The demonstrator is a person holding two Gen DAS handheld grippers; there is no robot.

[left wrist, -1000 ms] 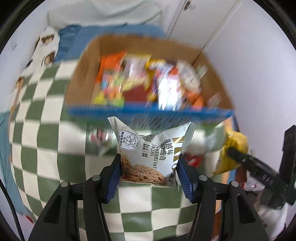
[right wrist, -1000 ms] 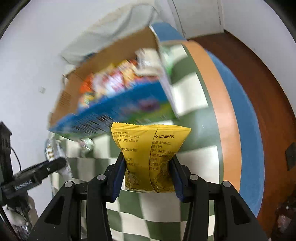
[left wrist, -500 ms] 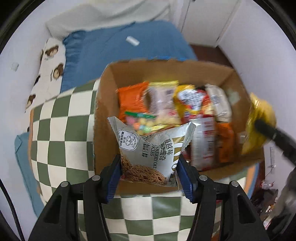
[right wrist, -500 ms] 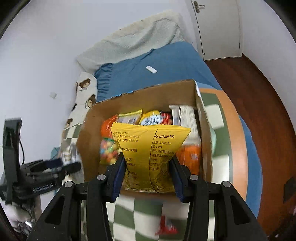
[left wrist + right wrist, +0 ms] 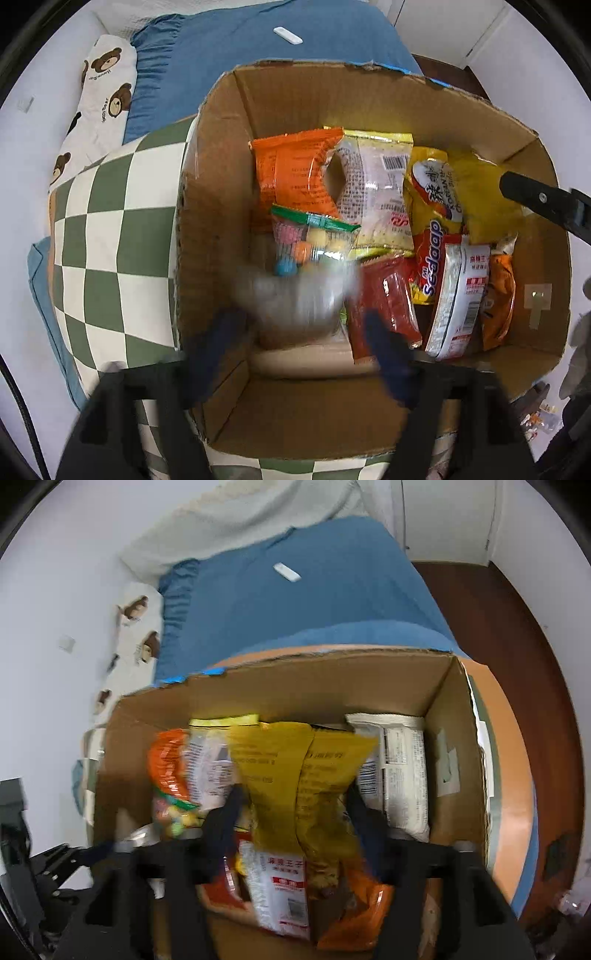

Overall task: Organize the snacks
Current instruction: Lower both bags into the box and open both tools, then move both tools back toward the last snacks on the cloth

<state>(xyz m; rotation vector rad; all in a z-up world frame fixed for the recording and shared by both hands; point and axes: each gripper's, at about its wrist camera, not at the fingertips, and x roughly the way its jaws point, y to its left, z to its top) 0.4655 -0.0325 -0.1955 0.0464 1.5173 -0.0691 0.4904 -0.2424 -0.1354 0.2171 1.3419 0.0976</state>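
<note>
A: What's under it all?
B: A green-and-white checked cloth (image 5: 110, 236) by a blue bed; on it an open cardboard box (image 5: 218, 206) of snacks.
A: The left gripper (image 5: 301, 332)?
B: Over the box's near-left corner, jaws spread, a blurred silver packet (image 5: 295, 299) between them; whether it is gripped, I cannot tell.
A: The right gripper (image 5: 293, 812)?
B: Above the middle, a tall yellow crinkled bag (image 5: 299, 775) upright between its fingers; clamped or loosed, I cannot tell.

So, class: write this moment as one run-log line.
left gripper: open, blurred packet dropping | right gripper: open, yellow bag between fingers | both over cardboard box
</note>
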